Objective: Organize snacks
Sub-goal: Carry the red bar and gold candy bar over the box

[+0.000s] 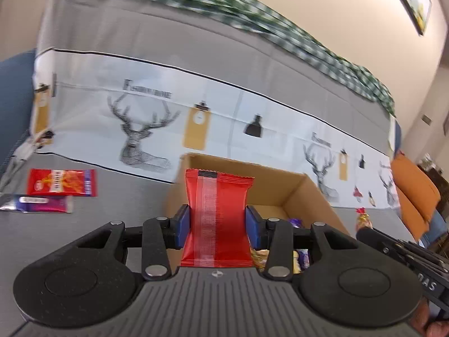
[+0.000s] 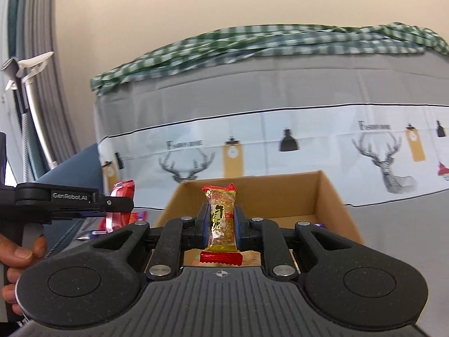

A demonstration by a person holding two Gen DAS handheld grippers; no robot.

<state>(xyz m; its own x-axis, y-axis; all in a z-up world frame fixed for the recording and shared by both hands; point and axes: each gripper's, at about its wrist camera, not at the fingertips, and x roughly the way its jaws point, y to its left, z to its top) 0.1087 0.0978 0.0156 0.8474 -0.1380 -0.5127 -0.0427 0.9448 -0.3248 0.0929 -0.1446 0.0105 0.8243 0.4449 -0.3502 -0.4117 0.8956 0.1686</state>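
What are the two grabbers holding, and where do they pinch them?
The left gripper pinches a red snack packet across its middle. The right gripper pinches a peanut candy by its sides, mid-length.

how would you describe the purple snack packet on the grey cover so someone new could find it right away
Start at the cardboard box on the grey cover and look far to its left. Two flat packets lie there; the purple packet is the nearer one, just in front of the red-orange packet. It is the only purple one outside the box.
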